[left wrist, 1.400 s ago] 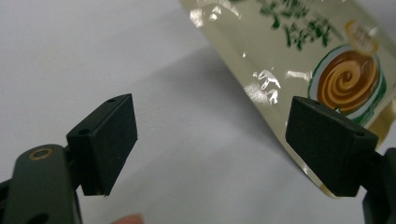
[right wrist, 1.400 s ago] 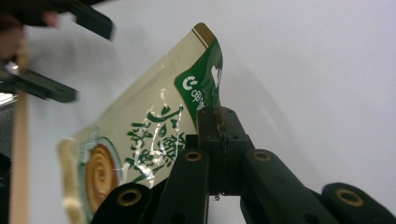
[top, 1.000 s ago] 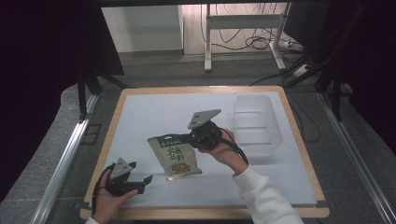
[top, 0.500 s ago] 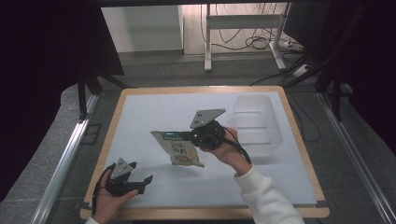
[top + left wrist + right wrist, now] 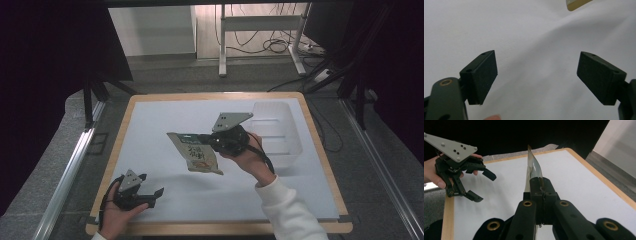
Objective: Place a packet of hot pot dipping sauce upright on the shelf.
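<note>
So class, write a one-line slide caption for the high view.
Right gripper lifts a snack packet above the white table; left gripper rests open.

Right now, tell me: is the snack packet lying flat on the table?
No, the right gripper holds the snack packet by its edge, lifted off the table.

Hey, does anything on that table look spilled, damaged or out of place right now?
Nothing looks spilled or damaged. The snack packet hangs tilted above the white table, pinched by one edge in the shut right gripper, so it is simply lifted. The clear plastic bin stands upright near the far right corner, and the left gripper rests open.
</note>
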